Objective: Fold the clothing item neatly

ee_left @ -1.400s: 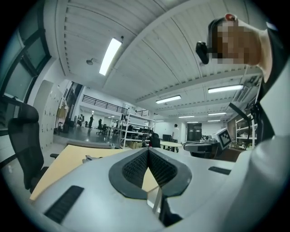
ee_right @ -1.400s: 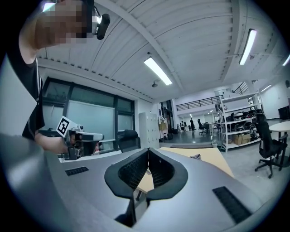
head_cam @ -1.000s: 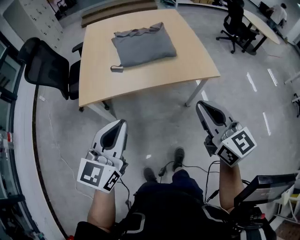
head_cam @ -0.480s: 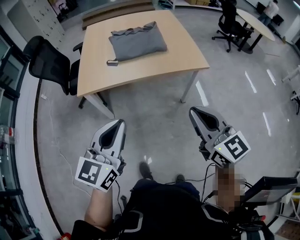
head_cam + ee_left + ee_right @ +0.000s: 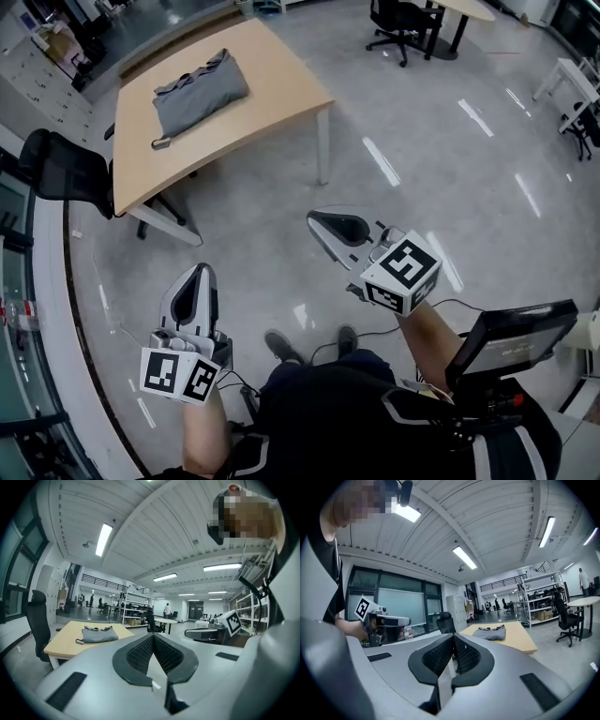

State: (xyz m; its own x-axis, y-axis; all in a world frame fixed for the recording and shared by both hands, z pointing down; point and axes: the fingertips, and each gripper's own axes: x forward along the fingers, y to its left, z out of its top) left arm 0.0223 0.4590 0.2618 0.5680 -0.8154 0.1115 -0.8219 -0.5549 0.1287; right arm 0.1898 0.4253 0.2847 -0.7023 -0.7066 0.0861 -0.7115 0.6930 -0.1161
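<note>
We see a black mesh office chair (image 5: 61, 169) at the left, tucked by the left edge of a light wooden table (image 5: 272, 89). The folded grey fabric garment (image 5: 199, 92) lies flat on the table near its far edge, clear of the corners, with a small strap end sticking out toward the left edge. The left gripper (image 5: 200, 274) hangs over the grey polished floor (image 5: 281, 234), well apart from the table; its jaws are fully together with nothing between them. The right gripper (image 5: 317, 221) is also over the floor, nearer the table's right corner but not touching it; its jaws are pressed together and empty too. A dark flat screen (image 5: 511, 337) sits at the lower right.
</note>
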